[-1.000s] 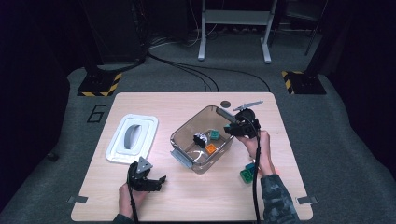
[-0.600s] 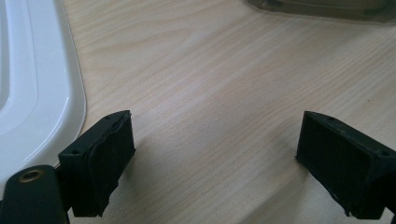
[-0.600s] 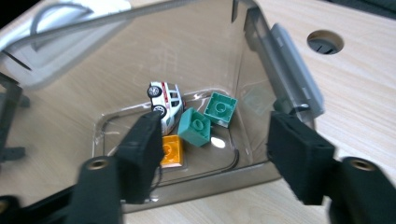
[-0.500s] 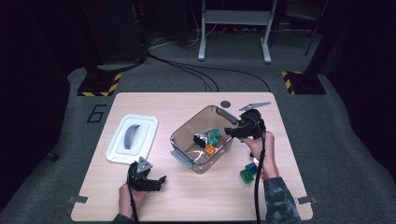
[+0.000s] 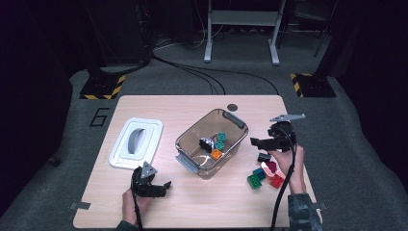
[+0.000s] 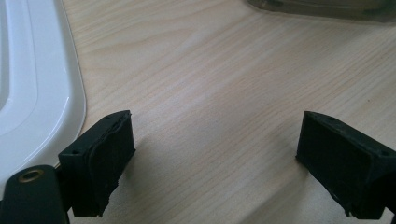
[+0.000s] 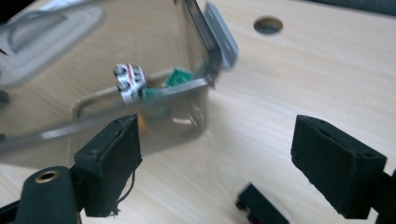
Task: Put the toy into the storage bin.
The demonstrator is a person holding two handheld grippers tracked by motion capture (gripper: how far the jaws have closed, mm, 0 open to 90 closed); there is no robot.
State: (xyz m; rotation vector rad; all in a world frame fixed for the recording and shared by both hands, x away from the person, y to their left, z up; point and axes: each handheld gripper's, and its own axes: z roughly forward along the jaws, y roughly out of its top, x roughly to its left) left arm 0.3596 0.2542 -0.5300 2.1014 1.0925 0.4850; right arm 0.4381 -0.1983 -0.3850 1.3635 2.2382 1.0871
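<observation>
A light wooden table (image 5: 202, 202) carries everything, with a small round hole (image 5: 233, 107) near its far edge. The largest item on it is a clear plastic bin (image 5: 212, 142) with grey handle clips, set at an angle near the middle; inside lie two teal bricks (image 5: 221, 140), an orange brick (image 5: 216, 154) and a small black-and-white toy piece (image 5: 206, 143). To the left of the bin, apart from it, the white lid (image 5: 136, 143) with its grey recessed grip lies flat. The right gripper (image 5: 259, 142) hangs just to the right of the bin, outside its wall, pointing toward it; its jaws have just been opening and now stand wide apart with nothing between them, and the right gripper view shows the bin corner beyond the bare pads. The left gripper (image 5: 163, 187) rests low near the front edge, just in front of the lid, its jaws also spread with only bare wood between them. Beneath and in front of the right hand (image 5: 288, 161) sits a cluster of loose bricks on the table: a black brick (image 5: 262, 157) nearest the gripper, then a pink brick (image 5: 272, 166), a teal brick (image 5: 259, 173), a red brick (image 5: 276, 181) and a green brick (image 5: 253, 181), close together and well clear of the bin.
</observation>
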